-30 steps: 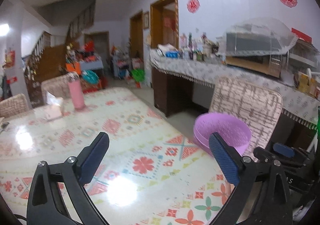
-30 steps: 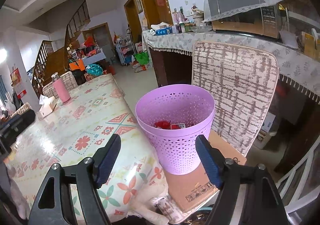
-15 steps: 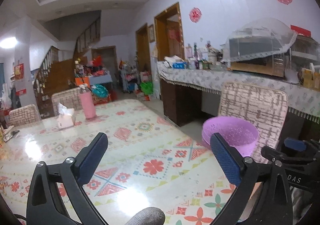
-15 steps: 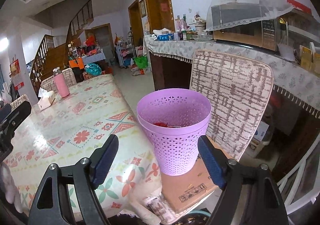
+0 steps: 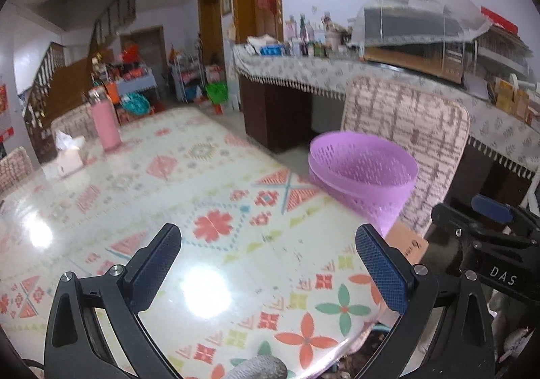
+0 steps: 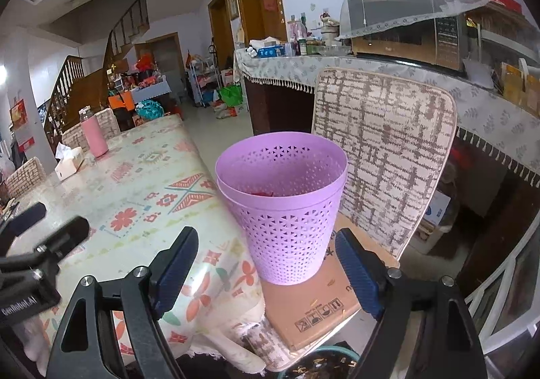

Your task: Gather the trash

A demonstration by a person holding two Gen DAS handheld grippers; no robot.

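A purple perforated trash bin (image 6: 287,210) stands on a cardboard box (image 6: 314,304) on a chair seat by the table's corner. Something red (image 6: 266,193) lies inside it. My right gripper (image 6: 265,240) is open just in front of the bin's lower wall, and its pads do not touch it. My left gripper (image 5: 266,237) is open and empty above the patterned table (image 5: 209,176), with the bin (image 5: 364,173) to its right. In the right wrist view the left gripper (image 6: 47,227) shows at the left edge.
A pink bottle (image 6: 94,138) and a tissue box (image 6: 69,161) stand at the table's far end. The chair back (image 6: 381,149) rises right behind the bin. A covered sideboard (image 6: 337,65) with a microwave lines the right wall. Open floor lies between table and sideboard.
My left gripper has sunk toward the table, and its view is blurred. The right gripper's jaws have widened a little, and the bin looks slightly closer and more level.
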